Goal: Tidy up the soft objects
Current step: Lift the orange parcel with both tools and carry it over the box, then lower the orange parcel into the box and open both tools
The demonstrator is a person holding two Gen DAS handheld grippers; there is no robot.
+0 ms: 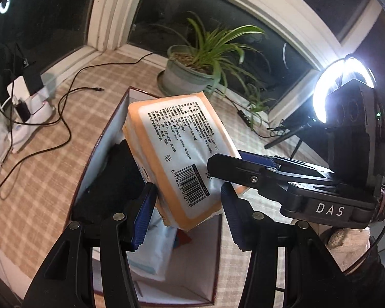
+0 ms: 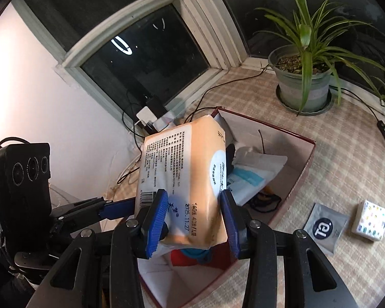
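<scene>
Where both claws clamp it, an orange tissue pack (image 2: 184, 179), white-labelled, barcoded, tilted above the box (image 2: 305, 151).

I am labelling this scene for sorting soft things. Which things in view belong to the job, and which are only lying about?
Belong to the job:
- orange tissue pack, held by both grippers
- red box under it
- white and blue pack in the box
- grey sachet and small white pack beside the box

Only lying about:
- potted plant
- black cables
- white charger
</scene>
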